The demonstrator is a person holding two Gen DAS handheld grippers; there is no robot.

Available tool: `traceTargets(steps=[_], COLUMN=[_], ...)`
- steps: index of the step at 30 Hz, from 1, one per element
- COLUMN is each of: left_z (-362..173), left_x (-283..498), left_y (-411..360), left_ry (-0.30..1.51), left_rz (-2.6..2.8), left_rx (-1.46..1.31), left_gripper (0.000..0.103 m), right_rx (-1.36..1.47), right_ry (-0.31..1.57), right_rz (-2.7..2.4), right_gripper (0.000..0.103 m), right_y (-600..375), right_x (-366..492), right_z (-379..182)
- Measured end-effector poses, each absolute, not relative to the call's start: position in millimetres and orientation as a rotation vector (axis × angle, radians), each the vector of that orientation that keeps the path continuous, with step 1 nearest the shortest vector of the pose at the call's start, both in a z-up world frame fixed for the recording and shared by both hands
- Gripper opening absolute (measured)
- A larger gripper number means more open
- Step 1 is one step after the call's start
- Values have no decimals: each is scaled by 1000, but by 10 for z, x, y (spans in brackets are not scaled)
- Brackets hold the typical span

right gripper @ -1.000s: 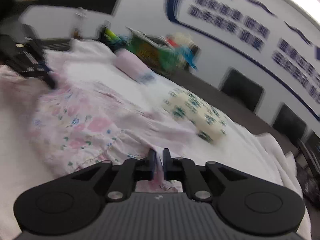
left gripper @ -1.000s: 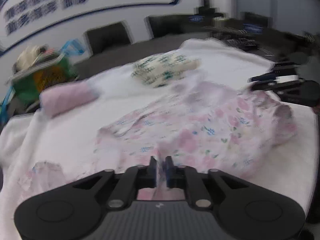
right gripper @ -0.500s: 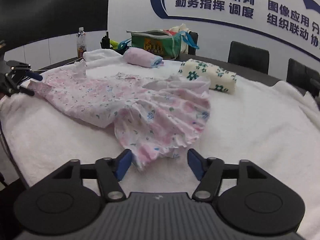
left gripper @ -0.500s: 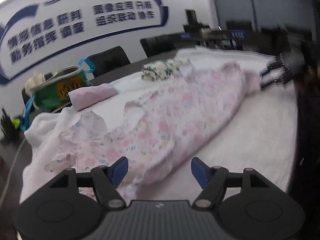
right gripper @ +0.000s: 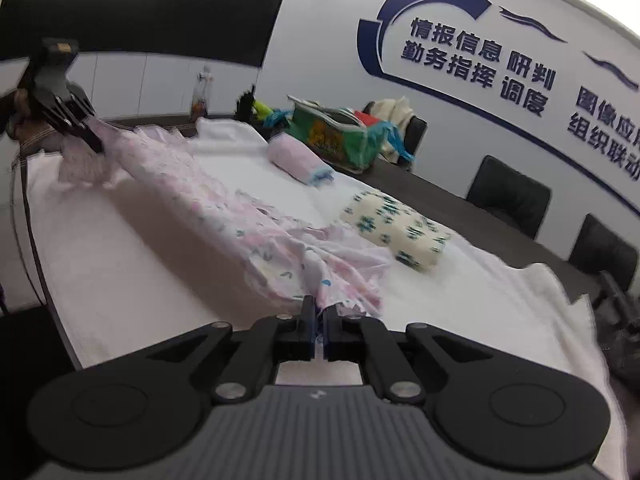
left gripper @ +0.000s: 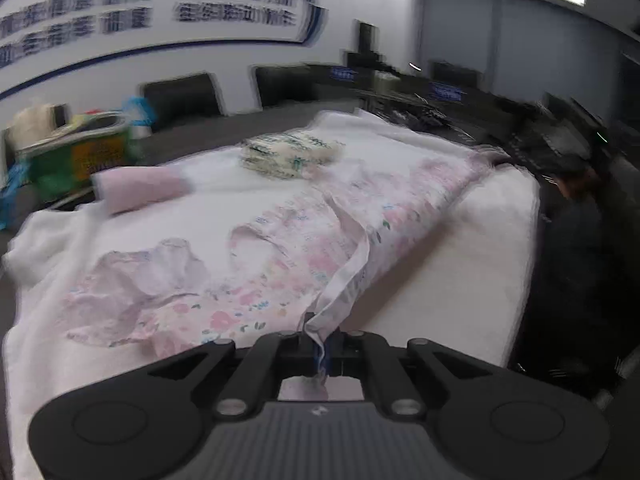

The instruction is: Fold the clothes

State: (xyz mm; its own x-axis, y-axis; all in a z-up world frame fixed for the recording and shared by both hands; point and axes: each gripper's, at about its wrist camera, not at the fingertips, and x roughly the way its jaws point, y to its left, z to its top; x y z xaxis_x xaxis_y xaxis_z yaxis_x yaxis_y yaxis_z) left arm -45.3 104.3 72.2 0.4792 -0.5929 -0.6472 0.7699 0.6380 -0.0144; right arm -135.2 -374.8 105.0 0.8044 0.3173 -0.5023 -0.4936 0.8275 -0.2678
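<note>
Both my hand-held grippers, spread half a second ago, now pinch the pink floral cotton dress (left gripper: 320, 240) at frame bottom: left hand-held gripper (left gripper: 320, 354), right hand-held gripper (right gripper: 319, 330), ready to fold

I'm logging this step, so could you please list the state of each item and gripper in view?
Floral garment: stretched between the grippers, not yet folded.
Left gripper: shut on the garment.
Right gripper: shut on the garment.
Pink bundle: rolled.
Green-print bundle: folded.
Green bag: open.
</note>
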Motion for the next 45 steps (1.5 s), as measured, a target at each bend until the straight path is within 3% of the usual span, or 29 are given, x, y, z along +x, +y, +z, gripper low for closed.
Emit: traceTargets(steps=[2, 5, 7, 8, 9, 10, 12, 14, 21, 38, 40, 41, 42, 45], left_z=[522, 277, 272, 286, 287, 286, 228, 177, 126, 81, 92, 90, 88, 80], left_x=[-459, -578, -712, -802, -896, -991, -1146, -1194, -1353, -1406, -1421, -1424, -1427, -1429], left_y=[929, 965, 1135, 1216, 1253, 1286, 1255, 1238, 1490, 1922, 1934, 1940, 1947, 1943], left_ry=[727, 741, 685, 648, 606, 563, 505, 504, 474, 453, 444, 446, 447, 448], left_rz=[-844, -807, -752, -721, -680, -637, -575, -523, -473, -475, -469, -467, -465, -462], left_rx=[330, 331, 256, 203, 172, 145, 167, 164, 70, -50, -49, -51, -54, -45], left_gripper=[3, 12, 27, 42, 57, 62, 66, 66, 69, 72, 72, 72, 72, 72], right_rx=[-400, -491, -545, -531, -516, -498, -465, -458, -498, -721, -687, -638, -589, -381], right_ry=[538, 656, 725, 707, 684, 633, 532, 425, 248, 327, 370, 414, 459, 600], right_rz=[469, 443, 424, 414, 404, 400, 396, 443, 794, 1150, 1131, 1131, 1130, 1051], right_gripper=[3, 5, 6, 8, 14, 20, 60, 66, 66, 65, 50, 17, 3, 3], right_y=[-3816, -3777, -3753, -3756, -3750, -3693, -3566, -3283, -1995, -64, 54, 55, 57, -73], right_x=[-1340, -1352, -1362, -1380, -1398, -1414, -1441, -1402, -1216, -783, -678, -591, -504, -140], right_z=[950, 657, 481, 505, 538, 619, 779, 924, 897, 257, 258, 274, 290, 286])
